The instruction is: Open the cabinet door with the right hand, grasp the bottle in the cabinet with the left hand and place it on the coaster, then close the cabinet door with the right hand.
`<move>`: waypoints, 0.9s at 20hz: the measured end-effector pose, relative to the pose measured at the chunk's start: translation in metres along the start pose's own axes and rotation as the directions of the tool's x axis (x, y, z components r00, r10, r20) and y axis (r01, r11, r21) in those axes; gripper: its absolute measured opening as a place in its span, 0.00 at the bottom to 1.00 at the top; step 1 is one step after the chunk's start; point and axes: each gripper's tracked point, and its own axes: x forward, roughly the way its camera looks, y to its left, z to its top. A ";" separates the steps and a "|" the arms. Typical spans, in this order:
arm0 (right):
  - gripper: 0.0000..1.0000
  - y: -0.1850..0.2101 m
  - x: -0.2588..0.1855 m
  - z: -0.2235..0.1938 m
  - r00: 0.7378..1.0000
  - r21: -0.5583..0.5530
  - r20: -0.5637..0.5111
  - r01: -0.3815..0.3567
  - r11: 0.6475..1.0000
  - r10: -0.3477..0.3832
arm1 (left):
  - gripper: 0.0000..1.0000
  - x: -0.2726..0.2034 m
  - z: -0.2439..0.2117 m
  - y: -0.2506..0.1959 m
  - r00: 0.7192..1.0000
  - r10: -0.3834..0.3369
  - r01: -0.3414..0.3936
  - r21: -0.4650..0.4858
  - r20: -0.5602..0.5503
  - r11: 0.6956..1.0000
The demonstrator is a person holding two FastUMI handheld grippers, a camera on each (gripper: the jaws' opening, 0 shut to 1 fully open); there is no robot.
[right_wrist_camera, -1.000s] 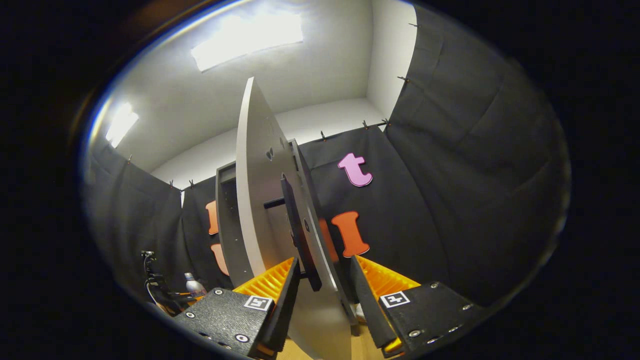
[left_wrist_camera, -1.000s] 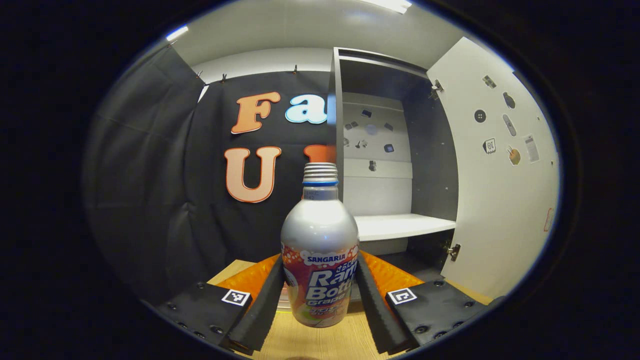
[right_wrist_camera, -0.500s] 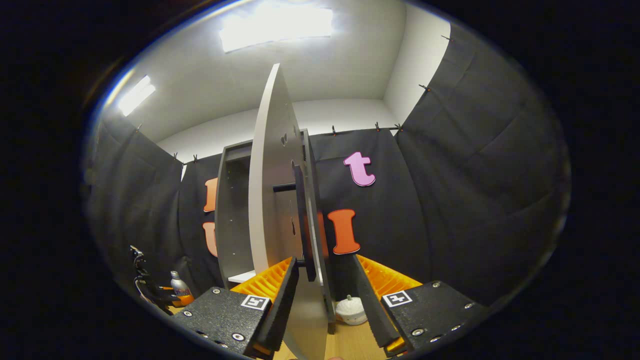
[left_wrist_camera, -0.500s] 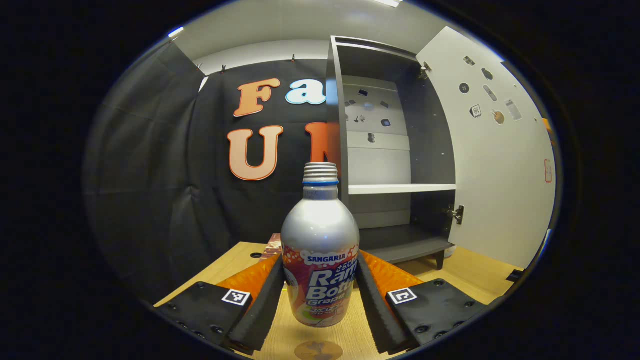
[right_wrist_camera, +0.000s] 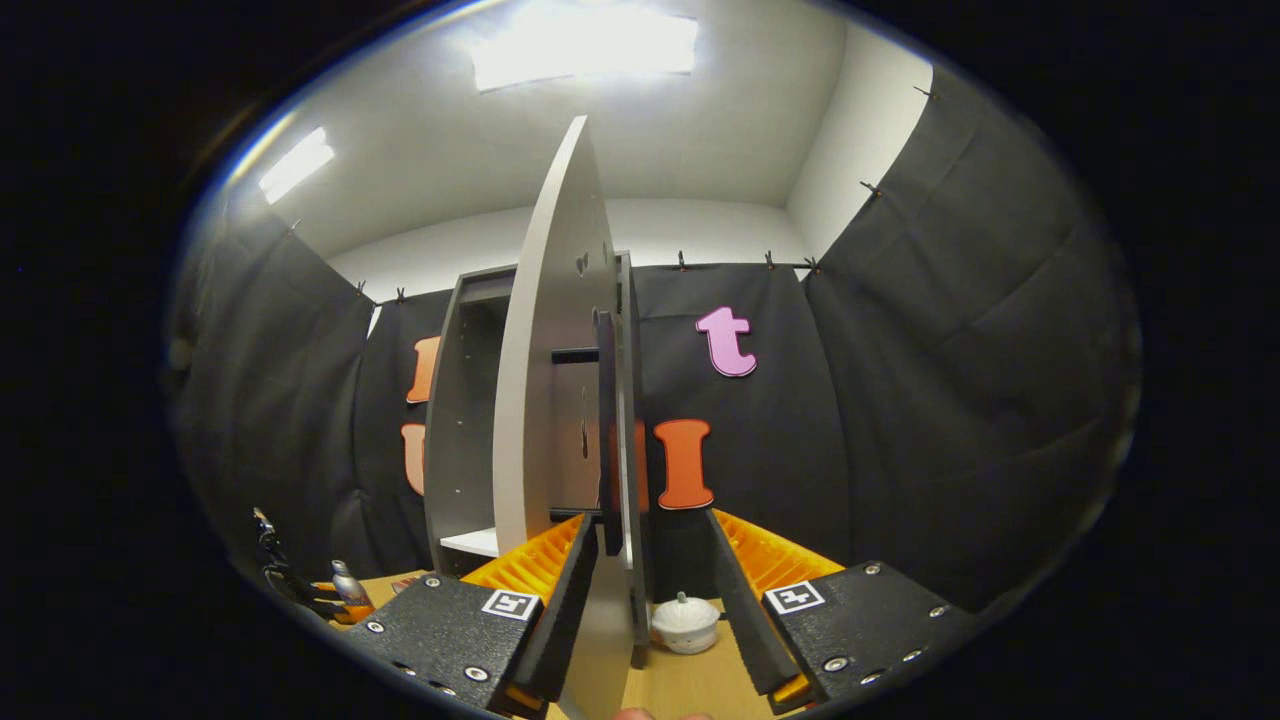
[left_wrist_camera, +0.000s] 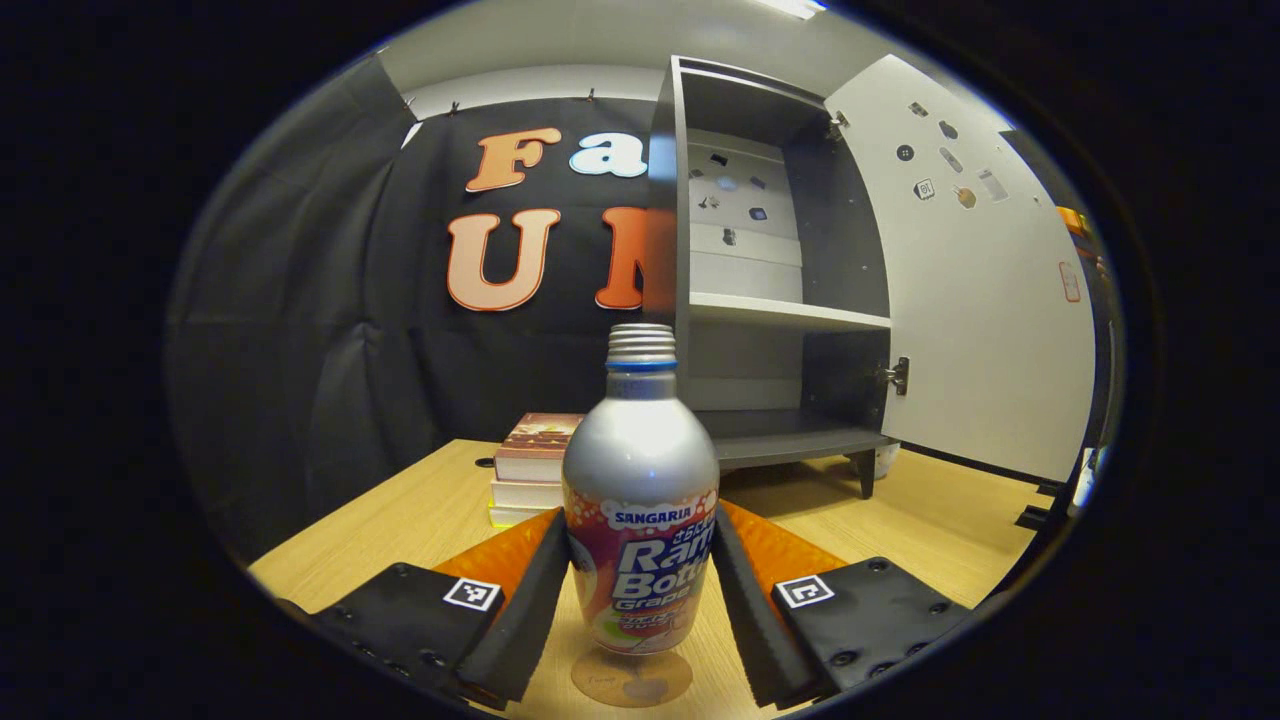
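A silver bottle (left_wrist_camera: 640, 480) with a colourful label stands upright between the fingers of my left gripper (left_wrist_camera: 640, 580), which is shut on its lower body. A round brown coaster (left_wrist_camera: 630, 682) lies on the table directly under the bottle's base; I cannot tell whether they touch. Behind, the grey cabinet (left_wrist_camera: 780, 300) stands with its white door (left_wrist_camera: 985, 300) swung wide to the right. My right gripper (right_wrist_camera: 648, 520) is open, its fingers on either side of the door's edge (right_wrist_camera: 550, 400), just below the black handle (right_wrist_camera: 606, 440). Far off at the left are the bottle (right_wrist_camera: 345, 583) and left gripper.
A stack of books (left_wrist_camera: 535, 460) lies on the wooden table (left_wrist_camera: 400, 520) left of the cabinet. A small white lidded pot (right_wrist_camera: 685, 622) sits on the table beyond the door. The cabinet's shelf (left_wrist_camera: 790, 313) is bare.
My left gripper has come down with the bottle, bringing the table, books and coaster into view beneath it. The right gripper has levelled out and dropped slightly along the open door.
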 end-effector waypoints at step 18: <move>0.75 -0.013 0.002 0.033 0.999 -0.038 0.032 0.016 0.999 -0.014 | 0.88 -0.024 -0.055 0.008 1.000 -0.008 0.008 -0.007 -0.026 1.000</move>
